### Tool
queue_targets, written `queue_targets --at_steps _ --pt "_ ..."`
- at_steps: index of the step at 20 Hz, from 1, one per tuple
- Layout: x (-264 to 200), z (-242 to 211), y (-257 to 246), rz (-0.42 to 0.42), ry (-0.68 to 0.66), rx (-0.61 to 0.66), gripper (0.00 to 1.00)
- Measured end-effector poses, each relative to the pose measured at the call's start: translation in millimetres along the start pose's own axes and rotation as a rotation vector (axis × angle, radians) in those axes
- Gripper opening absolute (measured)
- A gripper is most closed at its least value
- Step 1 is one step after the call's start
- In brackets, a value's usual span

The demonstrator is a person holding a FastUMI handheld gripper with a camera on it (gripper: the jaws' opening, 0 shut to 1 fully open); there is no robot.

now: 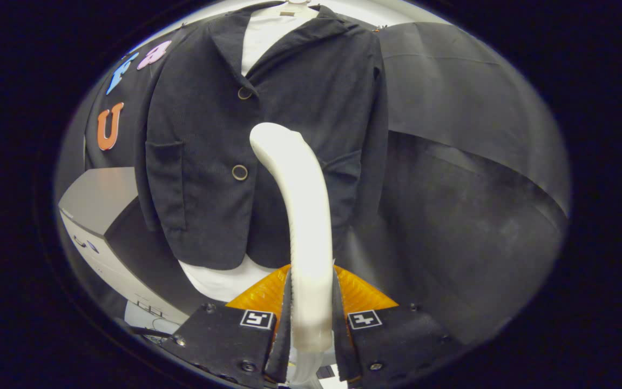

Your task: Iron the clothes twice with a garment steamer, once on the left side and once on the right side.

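Gripper [311, 319] clamped on one steamer [303, 216]; one jacket [235, 135], two buttons.

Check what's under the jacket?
A white garment shows at the collar of the jacket and below its hem; the rest is covered. The gripper is shut on the steamer, which hides part of the jacket front.

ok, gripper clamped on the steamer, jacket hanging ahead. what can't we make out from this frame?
- Gripper view: steamer head faces away toward the jacket; contact can't be judged.
- Steamer's lower end runs below the gripper.
- Hanger is cropped.
- Jacket's middle strip sits behind the steamer.
- White machine is partly behind the jacket.
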State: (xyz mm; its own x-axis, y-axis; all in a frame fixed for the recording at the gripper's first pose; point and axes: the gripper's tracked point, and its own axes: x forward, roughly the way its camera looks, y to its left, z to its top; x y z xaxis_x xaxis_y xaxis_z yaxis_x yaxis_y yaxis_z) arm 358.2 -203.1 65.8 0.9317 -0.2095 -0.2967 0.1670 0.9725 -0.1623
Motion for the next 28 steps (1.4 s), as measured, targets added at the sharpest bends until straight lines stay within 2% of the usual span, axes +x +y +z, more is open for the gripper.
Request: queue_targets --at_steps 7,20,24,28 --pt "14.0 -38.3 0.3 0.049 0.061 -0.002 0.37" --pt "33.1 -108.4 1.5 0.16 0.115 0.132 0.37" --pt "15.3 -140.8 -0.7 0.15 0.153 0.167 0.37" --pt "-23.0 -176.5 -1.4 0.092 0.173 0.207 0.37"
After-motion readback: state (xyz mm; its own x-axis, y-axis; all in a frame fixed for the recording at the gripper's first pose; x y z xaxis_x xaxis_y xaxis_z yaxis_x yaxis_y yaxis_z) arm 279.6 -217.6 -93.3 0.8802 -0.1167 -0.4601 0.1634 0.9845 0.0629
